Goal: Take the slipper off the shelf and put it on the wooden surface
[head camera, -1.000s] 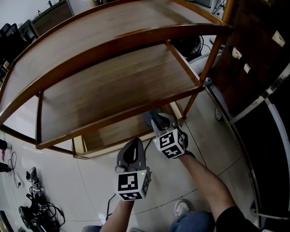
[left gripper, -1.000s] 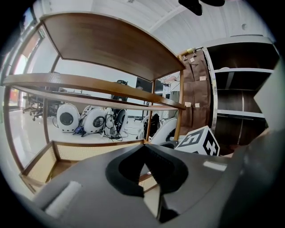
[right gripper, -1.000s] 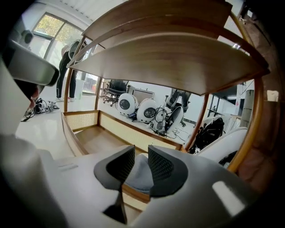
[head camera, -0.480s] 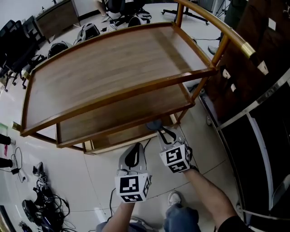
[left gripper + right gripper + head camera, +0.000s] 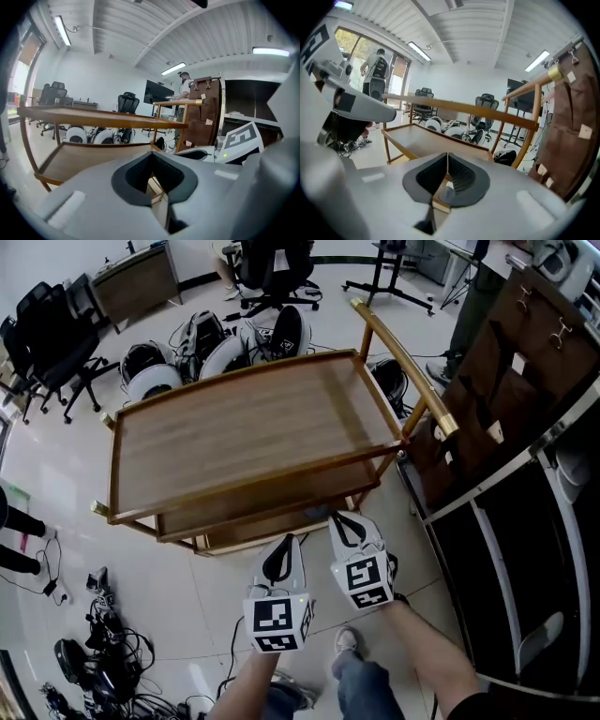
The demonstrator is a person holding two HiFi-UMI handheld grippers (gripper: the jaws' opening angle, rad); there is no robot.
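Observation:
A wooden cart point(image 5: 234, 427) with three shelves stands before me. My left gripper point(image 5: 284, 542) and right gripper point(image 5: 342, 518) hover side by side at its near edge, low by the bottom shelf. No slipper shows plainly in the head view. The right gripper point(image 5: 447, 155) is shut, its tips meeting in a thin line. A small pale grey-blue thing point(image 5: 447, 190) shows through the gap behind them; whether it is gripped I cannot tell. The left gripper point(image 5: 152, 157) looks shut too, with only wood seen through its slit.
White and black helmets point(image 5: 216, 343) and office chairs point(image 5: 56, 334) stand beyond the cart. A dark brown cabinet and metal rack point(image 5: 506, 474) run close along the right. Cables point(image 5: 94, 652) lie on the floor at the lower left. My shoe point(image 5: 347, 641) is below the grippers.
The head view has risen and drawn back, so the whole cart top now shows. The grey slipper seen at the right gripper's tip has gone out of sight.

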